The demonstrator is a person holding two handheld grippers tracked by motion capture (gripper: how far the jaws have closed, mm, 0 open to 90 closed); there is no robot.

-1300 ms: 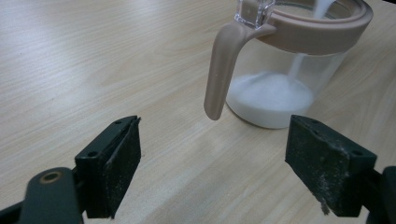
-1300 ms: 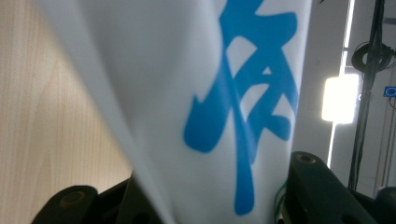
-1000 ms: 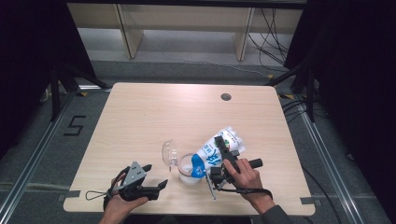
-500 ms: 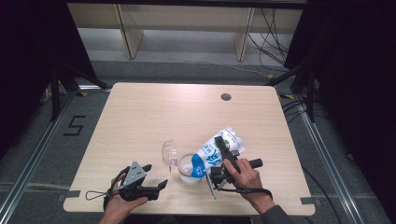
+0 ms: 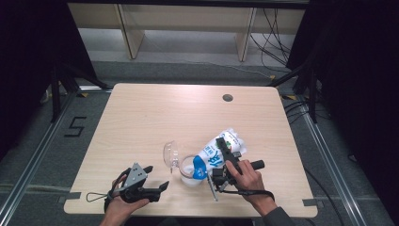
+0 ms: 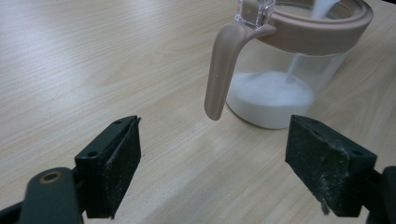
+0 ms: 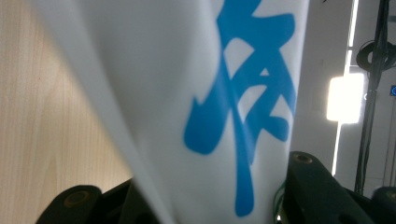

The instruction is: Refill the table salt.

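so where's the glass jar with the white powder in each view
high view: the jar stands low on the table, centre, under the tilted white bag.
left gripper view: top right, past the open jaws, handle facing the camera.
right gripper view: not in it.
shared landmark: the white bag with blue print.

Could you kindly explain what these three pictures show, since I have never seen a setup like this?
There is no robot arm here: a person sits at a wooden table holding a hand-held two-jaw gripper in each hand. The high view looks down from above the person's side. The other two pictures come from cameras riding on each gripper. The right gripper is clamped on a white bag with blue print, tilted over a clear jar with a pinkish rim and handle; white powder is pouring in. The left gripper rests near the table's front edge, open and holding nothing, its jaws pointing toward the jar.
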